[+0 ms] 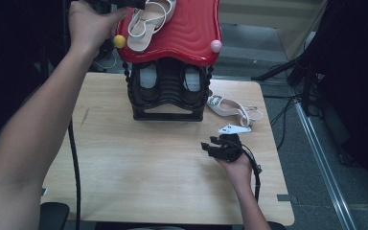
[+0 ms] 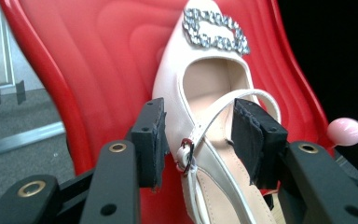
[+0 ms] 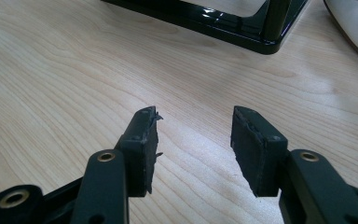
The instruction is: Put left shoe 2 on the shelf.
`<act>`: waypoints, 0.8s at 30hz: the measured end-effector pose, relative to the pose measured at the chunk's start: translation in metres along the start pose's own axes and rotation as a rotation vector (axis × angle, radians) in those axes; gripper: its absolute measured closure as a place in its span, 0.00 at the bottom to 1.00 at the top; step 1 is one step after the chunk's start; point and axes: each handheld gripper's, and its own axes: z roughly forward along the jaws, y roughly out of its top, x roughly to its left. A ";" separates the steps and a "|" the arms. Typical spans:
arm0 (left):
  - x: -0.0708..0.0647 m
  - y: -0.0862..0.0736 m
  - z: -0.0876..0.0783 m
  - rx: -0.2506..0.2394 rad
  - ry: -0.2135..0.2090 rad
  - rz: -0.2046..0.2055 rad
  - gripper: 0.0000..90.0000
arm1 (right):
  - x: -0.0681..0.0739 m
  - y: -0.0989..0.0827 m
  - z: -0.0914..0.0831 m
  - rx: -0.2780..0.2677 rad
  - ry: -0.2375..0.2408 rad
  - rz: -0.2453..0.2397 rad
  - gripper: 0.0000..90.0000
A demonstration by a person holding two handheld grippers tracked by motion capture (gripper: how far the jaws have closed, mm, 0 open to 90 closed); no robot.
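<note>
Your wooden table (image 1: 139,182) carries a shoe rack with a black frame (image 1: 167,112) at the middle of its far edge. The rack's wavy red top (image 1: 191,33) has a yellow knob (image 1: 120,41) at its near left corner and a pink knob (image 1: 216,46) at its near right. You see two dark shoes (image 1: 148,81) on the shelf under that top, side by side. A pale strapped shoe (image 1: 230,108) lies on the table just right of the rack's base, near the far right corner. Right of the table, black cables (image 1: 287,115) trail over the grey floor beside a metal rail (image 1: 321,158).
</note>
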 end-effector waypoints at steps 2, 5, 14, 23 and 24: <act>0.002 -0.001 -0.004 0.009 0.007 0.012 0.60 | 0.000 0.000 0.000 0.000 0.000 -0.001 0.58; 0.007 -0.003 -0.009 0.015 0.016 0.012 0.60 | -0.001 0.000 0.000 -0.002 -0.002 0.001 0.58; 0.025 -0.013 -0.018 0.030 0.023 -0.011 0.60 | -0.002 0.001 0.001 -0.010 -0.001 -0.001 0.58; 0.043 -0.028 -0.028 0.036 0.035 -0.034 0.59 | -0.005 0.007 0.002 -0.017 0.003 0.004 0.58; 0.045 -0.031 -0.029 0.035 0.039 -0.034 0.59 | -0.006 0.008 0.003 -0.019 0.004 0.000 0.58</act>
